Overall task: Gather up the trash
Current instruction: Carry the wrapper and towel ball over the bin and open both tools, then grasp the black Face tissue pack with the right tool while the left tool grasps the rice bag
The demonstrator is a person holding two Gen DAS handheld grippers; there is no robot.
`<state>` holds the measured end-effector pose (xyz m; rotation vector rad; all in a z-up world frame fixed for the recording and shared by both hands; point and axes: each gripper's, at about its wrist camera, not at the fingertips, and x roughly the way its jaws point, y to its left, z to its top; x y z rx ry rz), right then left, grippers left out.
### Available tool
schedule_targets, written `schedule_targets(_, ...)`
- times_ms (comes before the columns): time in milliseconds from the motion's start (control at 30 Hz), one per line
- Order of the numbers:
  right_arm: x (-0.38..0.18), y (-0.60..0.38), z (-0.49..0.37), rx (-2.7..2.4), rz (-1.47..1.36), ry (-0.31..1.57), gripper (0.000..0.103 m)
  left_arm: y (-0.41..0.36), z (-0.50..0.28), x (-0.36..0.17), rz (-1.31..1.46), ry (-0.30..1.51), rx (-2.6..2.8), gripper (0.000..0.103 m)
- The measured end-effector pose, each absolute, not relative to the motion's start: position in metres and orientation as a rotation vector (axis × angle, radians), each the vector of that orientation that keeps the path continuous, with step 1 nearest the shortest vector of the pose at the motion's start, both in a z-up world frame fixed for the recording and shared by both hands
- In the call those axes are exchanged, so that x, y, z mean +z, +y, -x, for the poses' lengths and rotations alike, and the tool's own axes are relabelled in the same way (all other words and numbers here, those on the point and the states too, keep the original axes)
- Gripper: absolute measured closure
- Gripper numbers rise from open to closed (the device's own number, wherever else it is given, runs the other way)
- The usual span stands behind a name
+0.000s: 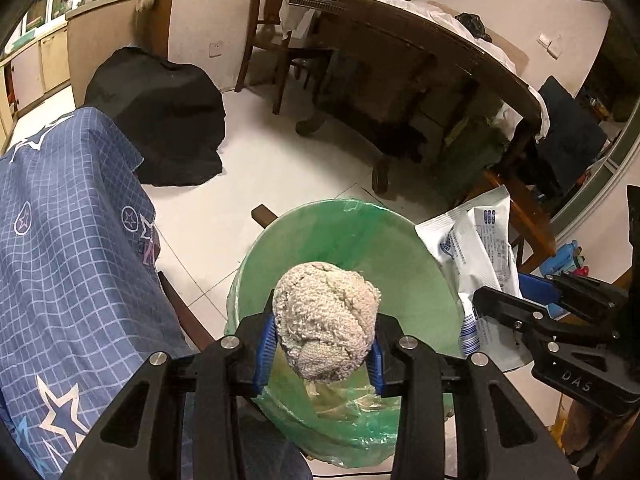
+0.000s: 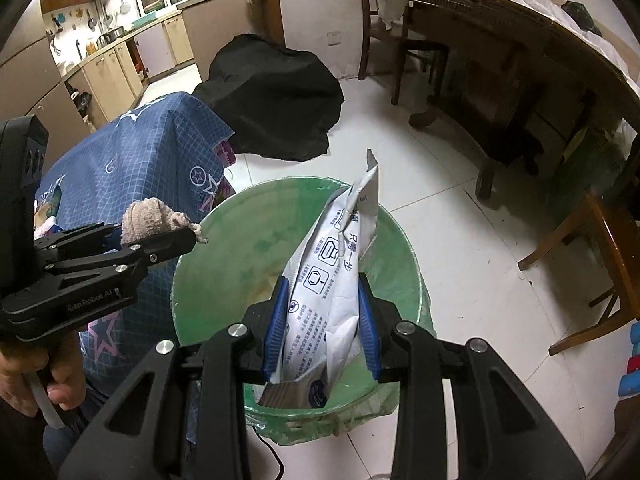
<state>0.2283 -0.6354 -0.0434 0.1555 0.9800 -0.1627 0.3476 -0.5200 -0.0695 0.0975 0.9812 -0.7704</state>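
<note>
A round bin with a green liner stands on the white floor. My left gripper is shut on a balled beige rag and holds it above the bin's near side. In the right wrist view the rag shows at the left over the bin's rim. My right gripper is shut on a white printed plastic packet and holds it upright over the bin's opening. The packet also shows in the left wrist view, at the bin's right edge.
A blue checked cloth with stars covers something left of the bin. A black covered heap lies on the floor behind. A dark wooden table and chairs stand to the right. Kitchen cabinets are at the far left.
</note>
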Motion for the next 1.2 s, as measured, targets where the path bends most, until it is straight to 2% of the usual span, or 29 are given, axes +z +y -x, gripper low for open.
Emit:
schedule_targets(167, -0.043, -0.638, -0.226, -0.165, -0.155, 0.974, 0.069, -0.520, -0.341, -0.066, -0.093, 0.978, -0.774, 0.062)
schedule_targets(233, -0.044, -0.639, -0.225, -0.170, -0.160, 0.969, 0.067, -0.521, -0.341, -0.068, -0.097, 0.981, -0.774, 0.054)
schedule_targets(267, -0.043, -0.641, -0.224, -0.174, -0.167, 0.963, 0.063, -0.521, -0.341, -0.067, -0.099, 0.979, -0.771, 0.051)
schedule_targets(333, -0.043, -0.645, -0.224, -0.171, -0.189, 0.954, 0.055, -0.519, -0.342, -0.067, -0.096, 0.975, -0.760, 0.038)
schedule_targets(400, -0.042, -0.646, -0.222, -0.176, -0.190, 0.943, 0.053, -0.517, -0.343, -0.067, -0.093, 0.971, -0.746, 0.035)
schedule_targets(833, -0.031, -0.642, -0.212, -0.187, -0.192, 0.905, 0.051, -0.506, -0.339, -0.062, -0.095, 0.959, -0.729, 0.034)
schedule_targets(900, -0.021, -0.636, -0.206, -0.181, -0.187, 0.868, 0.048, -0.498, -0.334, -0.058, -0.097, 0.946, -0.732, 0.034)
schedule_targets(1000, -0.004, -0.618, -0.193, -0.152, -0.189, 0.784, 0.036, -0.477, -0.327, -0.051, -0.099, 0.926, -0.730, 0.034)
schedule_targets(1200, 0.020, -0.557, -0.179, -0.041, -0.171, 0.645, 0.017, -0.401, -0.316, -0.040, -0.095, 0.883, -0.675, 0.034)
